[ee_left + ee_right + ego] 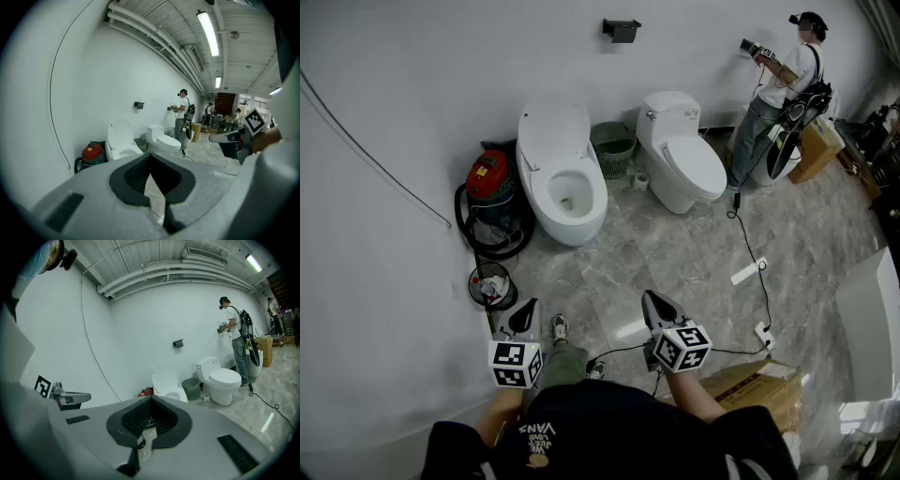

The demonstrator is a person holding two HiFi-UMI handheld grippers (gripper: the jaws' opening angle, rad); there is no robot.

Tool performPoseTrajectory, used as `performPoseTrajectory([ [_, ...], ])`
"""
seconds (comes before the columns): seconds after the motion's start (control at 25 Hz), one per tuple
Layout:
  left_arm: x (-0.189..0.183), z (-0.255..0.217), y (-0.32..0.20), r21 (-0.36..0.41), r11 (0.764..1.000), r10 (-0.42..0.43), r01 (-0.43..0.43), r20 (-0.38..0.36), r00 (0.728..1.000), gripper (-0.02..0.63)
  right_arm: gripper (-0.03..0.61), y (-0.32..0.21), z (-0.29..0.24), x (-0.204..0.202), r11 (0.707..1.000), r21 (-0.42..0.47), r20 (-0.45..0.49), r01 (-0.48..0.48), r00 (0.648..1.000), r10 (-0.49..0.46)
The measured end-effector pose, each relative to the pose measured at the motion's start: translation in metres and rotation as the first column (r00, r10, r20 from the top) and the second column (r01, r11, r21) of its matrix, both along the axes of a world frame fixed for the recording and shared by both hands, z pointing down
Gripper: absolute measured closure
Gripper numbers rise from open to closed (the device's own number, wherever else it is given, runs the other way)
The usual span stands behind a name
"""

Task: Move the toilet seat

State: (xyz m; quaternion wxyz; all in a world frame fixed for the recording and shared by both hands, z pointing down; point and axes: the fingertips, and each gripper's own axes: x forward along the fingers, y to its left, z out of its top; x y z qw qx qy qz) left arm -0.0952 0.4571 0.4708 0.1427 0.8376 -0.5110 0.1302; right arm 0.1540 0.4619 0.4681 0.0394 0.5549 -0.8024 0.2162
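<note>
Room: white wall (pixel 412 94) at the back and grey marbled floor (pixel 675 262), with both toilets set against the wall.
Open toilet (pixel 564 187): the left one of the pair; its lid stands up against the wall and the bowl shows.
Closed toilet (pixel 682 161): to the right of the open one, its lid lying flat.
Person (pixel 783 89): busy at the wall on the far right, well clear of both toilets.
Vacuum cleaner (pixel 490 180): red, wedged beside the open toilet on its left.
Cardboard box (pixel 761 382): on the floor near the wearer's right side.
Waste basket (pixel 614 147): green, between the two toilets.
Toilet seat (pixel 546 192): I take it for the ring round the open bowl. Its long axis runs from the wall out towards the wearer, and it lies well ahead of both tools.
Left gripper (pixel 530 309): jaws clenched on nothing, tipped slightly down. It looks the nearer of the two to the open toilet.
Right gripper (pixel 654 305): jaws likewise pressed together and empty, more in line with the closed toilet.
Hard to tell: which toilet the task means, and whether a seat ring stands raised with the open lid. The hinges are too small to make out.
</note>
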Motion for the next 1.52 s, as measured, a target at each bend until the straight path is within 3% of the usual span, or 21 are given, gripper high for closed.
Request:
performPoseTrajectory([
  [0.2,0.005,-0.002,-0.009,0.018,1.0,0.011,-0.011,0.013,1.0,0.609,0.58,-0.006,0.001,0.0,1.0,0.004,-0.002,0.009,1.0,-0.009],
  [0.4,0.019,-0.008,-0.013,0.059,0.997,0.058,-0.056,-0.027,0.998,0.609,0.579,-0.013,-0.002,-0.001,0.999,0.034,0.1,0.015,0.995,-0.019],
  [0.44,0.021,-0.009,-0.015,0.064,0.996,0.059,-0.057,-0.042,0.997,0.6,0.58,-0.015,-0.003,0.0,0.999,0.035,0.109,0.013,0.994,-0.017],
  [0.52,0.023,-0.013,-0.02,0.078,0.995,0.061,-0.055,-0.073,0.995,0.518,0.58,-0.02,-0.004,0.001,0.999,0.037,0.12,0.011,0.993,-0.016],
  [0.68,0.022,-0.018,-0.035,0.095,0.993,0.079,-0.068,-0.118,0.99,0.451,0.457,-0.035,-0.004,0.004,1.0,0.023,0.148,-0.008,0.989,0.005],
  [0.76,0.022,-0.018,-0.047,0.091,0.993,0.085,-0.073,-0.136,0.987,0.433,0.435,-0.044,-0.004,0.007,1.0,0.013,0.158,-0.017,0.987,0.015],
  [1.08,0.03,-0.021,-0.108,0.075,0.992,0.117,-0.106,-0.17,0.978,0.41,0.392,-0.099,-0.012,0.014,0.999,-0.001,0.151,-0.05,0.987,0.05],
  [1.52,-0.005,-0.017,-0.196,0.057,0.993,0.113,-0.105,-0.176,0.978,0.397,0.39,-0.195,-0.011,-0.015,0.998,0.0,0.165,-0.067,0.984,0.066],
])
